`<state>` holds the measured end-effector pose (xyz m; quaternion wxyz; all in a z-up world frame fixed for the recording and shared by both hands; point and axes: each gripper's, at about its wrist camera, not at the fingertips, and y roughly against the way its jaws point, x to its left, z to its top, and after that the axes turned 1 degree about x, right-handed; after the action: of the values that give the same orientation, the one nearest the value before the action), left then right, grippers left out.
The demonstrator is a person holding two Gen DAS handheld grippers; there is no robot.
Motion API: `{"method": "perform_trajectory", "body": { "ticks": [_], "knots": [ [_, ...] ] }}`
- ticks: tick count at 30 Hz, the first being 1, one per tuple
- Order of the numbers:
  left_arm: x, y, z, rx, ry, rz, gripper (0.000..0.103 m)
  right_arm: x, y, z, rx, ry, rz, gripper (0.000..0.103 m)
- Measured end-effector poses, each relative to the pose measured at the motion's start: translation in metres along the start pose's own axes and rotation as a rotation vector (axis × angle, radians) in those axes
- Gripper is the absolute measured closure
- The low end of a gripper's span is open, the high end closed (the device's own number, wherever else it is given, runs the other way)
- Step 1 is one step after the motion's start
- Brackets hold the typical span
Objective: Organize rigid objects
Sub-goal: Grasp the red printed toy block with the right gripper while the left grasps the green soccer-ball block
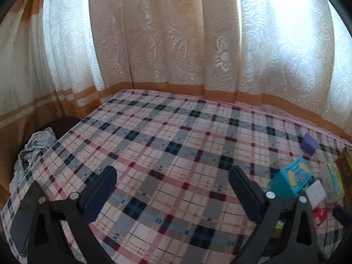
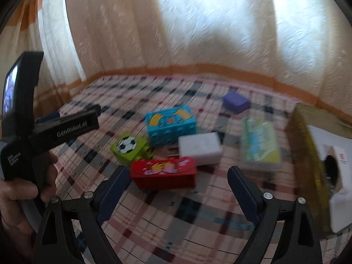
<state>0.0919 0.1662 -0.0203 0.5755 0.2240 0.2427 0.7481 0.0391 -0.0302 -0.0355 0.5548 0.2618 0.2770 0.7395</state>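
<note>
On the plaid bedspread [image 2: 167,226] lie several rigid items. They are a red toy block [image 2: 162,172], a green block with a football picture [image 2: 128,147], a blue block [image 2: 170,124], a white block [image 2: 199,150], a purple block [image 2: 235,102] and a green-white wrapped pack [image 2: 259,145]. My right gripper [image 2: 178,182] stands open just in front of the red block, gripping nothing. My left gripper [image 1: 173,189] is open over bare bedspread, left of the blue block [image 1: 290,180], the white block [image 1: 315,193] and the purple block [image 1: 309,146]. A hand [image 2: 19,200] holds the left gripper [image 2: 88,118].
A cardboard box [image 2: 304,136] with white items inside stands at the right edge of the bed. Patterned curtains [image 1: 176,44] hang behind the bed. A crumpled grey cloth [image 1: 33,151] lies off the bed's left edge.
</note>
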Motion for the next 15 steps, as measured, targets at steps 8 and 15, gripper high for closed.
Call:
{"method": "perform_trajectory", "body": {
  "ticks": [8, 15],
  "knots": [
    [-0.003, 0.001, 0.000, -0.007, -0.025, -0.011, 0.000, 0.017, -0.032, 0.006, 0.118, 0.023, -0.003, 0.018],
    [-0.011, 0.009, -0.002, -0.027, -0.068, -0.088, 0.000, 0.006, -0.018, 0.003, 0.077, -0.017, 0.035, 0.036]
  ]
}}
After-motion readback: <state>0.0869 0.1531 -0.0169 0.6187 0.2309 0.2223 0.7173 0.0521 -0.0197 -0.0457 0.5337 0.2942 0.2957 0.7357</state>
